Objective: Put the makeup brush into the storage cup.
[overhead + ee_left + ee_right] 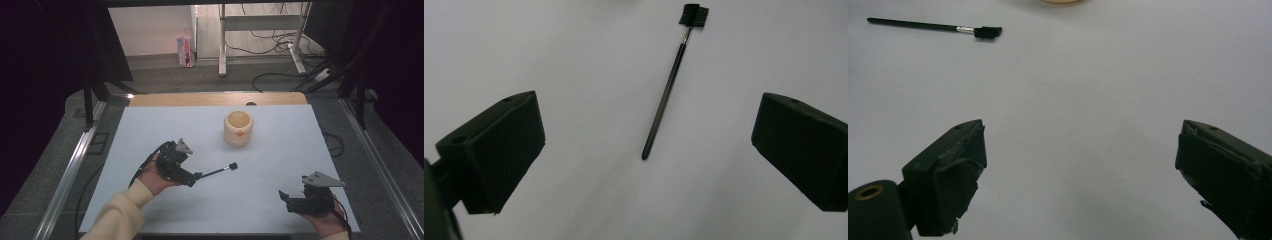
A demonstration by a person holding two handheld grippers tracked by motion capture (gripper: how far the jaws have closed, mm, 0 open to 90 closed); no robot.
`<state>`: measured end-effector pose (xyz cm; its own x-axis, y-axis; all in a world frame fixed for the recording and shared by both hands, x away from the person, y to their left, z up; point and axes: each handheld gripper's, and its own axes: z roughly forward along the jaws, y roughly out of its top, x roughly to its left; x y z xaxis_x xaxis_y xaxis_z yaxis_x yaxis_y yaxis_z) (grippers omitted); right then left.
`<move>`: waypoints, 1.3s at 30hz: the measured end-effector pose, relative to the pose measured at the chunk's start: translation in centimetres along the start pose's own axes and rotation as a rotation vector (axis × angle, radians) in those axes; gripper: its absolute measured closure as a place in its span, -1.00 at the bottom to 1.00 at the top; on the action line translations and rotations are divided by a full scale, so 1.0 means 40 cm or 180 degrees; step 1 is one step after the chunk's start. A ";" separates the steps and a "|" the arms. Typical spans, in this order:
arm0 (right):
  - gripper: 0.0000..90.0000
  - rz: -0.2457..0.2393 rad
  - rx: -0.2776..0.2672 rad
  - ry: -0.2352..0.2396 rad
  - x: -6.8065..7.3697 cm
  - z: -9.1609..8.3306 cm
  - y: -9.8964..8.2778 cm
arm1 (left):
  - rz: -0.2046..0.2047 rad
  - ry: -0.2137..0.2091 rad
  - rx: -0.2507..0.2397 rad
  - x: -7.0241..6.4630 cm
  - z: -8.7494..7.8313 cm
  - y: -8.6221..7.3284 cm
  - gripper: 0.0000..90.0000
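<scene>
On the table [150,130] — brush [220,171] between the wide-spread left tool [646,145].

Past the table [150,130] there's grey carpet, with a small pink-and-white carton [185,51] standing against the pale wall at about 11 o'clock. At roughly 1 o'clock a white metal desk frame [260,22] stands with black cables [280,45] tangled around its feet, and dark curtains hang at 9 and 3 o'clock.
</scene>
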<state>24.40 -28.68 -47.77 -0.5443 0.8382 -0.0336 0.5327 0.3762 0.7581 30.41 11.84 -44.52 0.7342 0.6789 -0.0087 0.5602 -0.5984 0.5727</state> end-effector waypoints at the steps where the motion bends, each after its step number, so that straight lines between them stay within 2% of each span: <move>1: -0.86 0.0002 0.0002 0.0002 0.000 0.000 0.000 | 0.0028 -0.0004 0.0019 -0.004 0.010 0.010 -0.97; 7: -0.86 0.0004 0.0001 0.0000 -0.001 0.000 -0.001 | 0.0102 -0.0010 0.0053 -0.014 0.031 0.034 -0.97; 13: -0.86 -0.0005 0.0014 0.0013 0.000 0.000 0.000 | 0.0198 -0.0004 0.0151 -0.027 0.059 0.064 -0.98; 17: -0.86 -0.0004 0.0006 0.0011 0.001 0.000 0.000 | 0.0321 -0.0054 0.0243 -0.038 0.078 0.079 -0.98; 20: -0.86 -0.0019 0.0009 0.0012 0.003 0.000 0.001 | 0.0333 -0.0062 0.0276 -0.046 0.093 0.087 -0.97; 25: -0.86 -0.0009 0.0007 0.0014 0.001 0.000 0.000 | 0.0386 -0.0071 0.0389 -0.044 0.112 0.097 -0.96; 34: -0.86 -0.0011 0.0021 0.0027 0.000 0.001 0.000 | 0.0463 -0.0125 0.0500 -0.043 0.132 0.104 -0.93; 37: -0.86 -0.0010 0.0019 0.0030 0.001 0.002 -0.001 | 0.0515 -0.0205 0.0545 -0.042 0.140 0.110 -0.87; 39: -0.86 -0.0009 0.0023 0.0029 0.001 0.003 -0.001 | 0.0551 -0.0201 0.0596 -0.043 0.147 0.115 -0.87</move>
<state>24.43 -28.63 -47.86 -0.5516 0.8336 -0.0297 0.5359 0.3815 0.7532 33.99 5.42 -46.67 0.8444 0.5352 0.0216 0.4812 -0.7756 0.4086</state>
